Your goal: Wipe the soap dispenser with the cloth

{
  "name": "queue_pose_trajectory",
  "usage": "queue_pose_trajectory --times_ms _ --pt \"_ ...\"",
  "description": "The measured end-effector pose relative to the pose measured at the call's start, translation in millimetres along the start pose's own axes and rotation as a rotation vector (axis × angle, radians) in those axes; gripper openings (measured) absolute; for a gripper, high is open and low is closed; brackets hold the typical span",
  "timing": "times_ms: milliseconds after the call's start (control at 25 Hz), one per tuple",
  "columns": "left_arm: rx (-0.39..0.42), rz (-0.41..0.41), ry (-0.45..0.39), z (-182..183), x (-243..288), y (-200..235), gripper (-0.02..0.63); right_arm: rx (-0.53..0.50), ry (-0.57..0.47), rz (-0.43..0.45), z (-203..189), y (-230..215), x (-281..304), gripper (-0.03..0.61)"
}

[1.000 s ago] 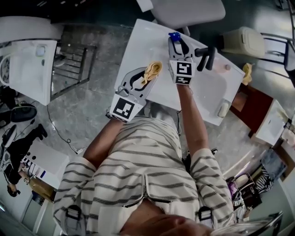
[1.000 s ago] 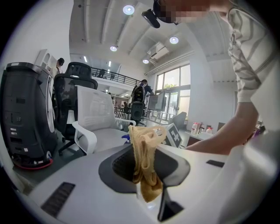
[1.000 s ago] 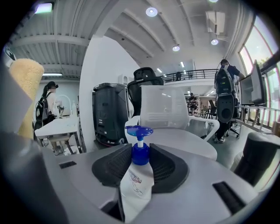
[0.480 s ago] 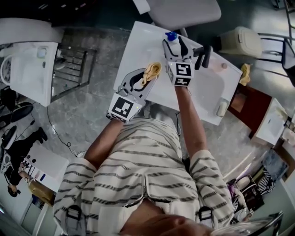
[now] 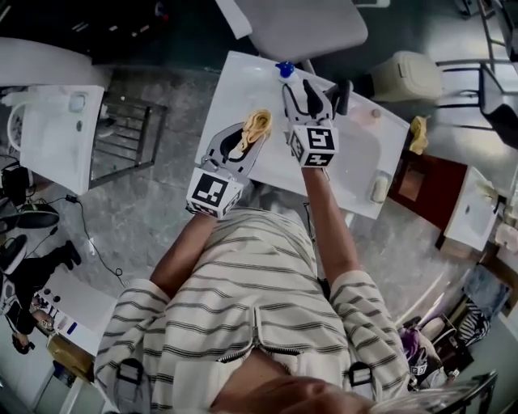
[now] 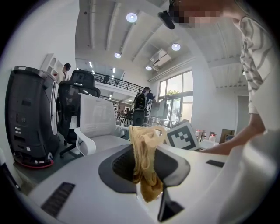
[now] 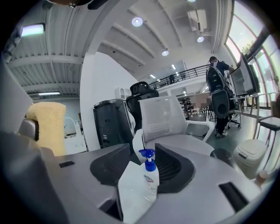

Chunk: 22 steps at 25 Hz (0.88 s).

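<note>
Now the right claw [image 5: 312,89], open and empty (jaws just narrowed slightly), lifts clear of the soap dispenser [image 5: 284,69] at eleven o'clock; the left claw [image 5: 252,131] clamps the cloth [image 6: 142,148], so wiping seems done.

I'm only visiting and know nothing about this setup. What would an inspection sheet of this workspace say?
Surface: white rectangular table.
Job's things: soap dispenser upright at the table's far corner; yellow cloth in the left gripper.
Clutter: black object and small white item on the table, unclear what.
Grippers: left gripper shut on the cloth; right gripper fingers apart, just closed slightly, nothing between them, dispenser beyond.
Cables: thin cable on the floor.
Surroundings: white office chair, beige bin.
</note>
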State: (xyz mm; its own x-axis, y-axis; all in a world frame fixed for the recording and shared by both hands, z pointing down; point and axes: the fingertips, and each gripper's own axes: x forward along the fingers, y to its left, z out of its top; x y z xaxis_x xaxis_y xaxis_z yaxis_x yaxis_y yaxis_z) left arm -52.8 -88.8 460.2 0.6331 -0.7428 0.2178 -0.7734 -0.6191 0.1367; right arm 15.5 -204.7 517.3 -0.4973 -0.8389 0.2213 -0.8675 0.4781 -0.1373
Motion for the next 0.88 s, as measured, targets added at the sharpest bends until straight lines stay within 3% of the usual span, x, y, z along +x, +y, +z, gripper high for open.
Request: queue_pose_trajectory --times_ms 640,880 --pt "0.048 0.038 -0.073 37 -13 -17 0.092 -0.012 -0.089 -0.015 50 21 -71 0.0" --pt "0.065 0.049 -0.088 47 -12 -18 0.092 -0.01 -0.105 -0.026 62 25 -90 -0.014"
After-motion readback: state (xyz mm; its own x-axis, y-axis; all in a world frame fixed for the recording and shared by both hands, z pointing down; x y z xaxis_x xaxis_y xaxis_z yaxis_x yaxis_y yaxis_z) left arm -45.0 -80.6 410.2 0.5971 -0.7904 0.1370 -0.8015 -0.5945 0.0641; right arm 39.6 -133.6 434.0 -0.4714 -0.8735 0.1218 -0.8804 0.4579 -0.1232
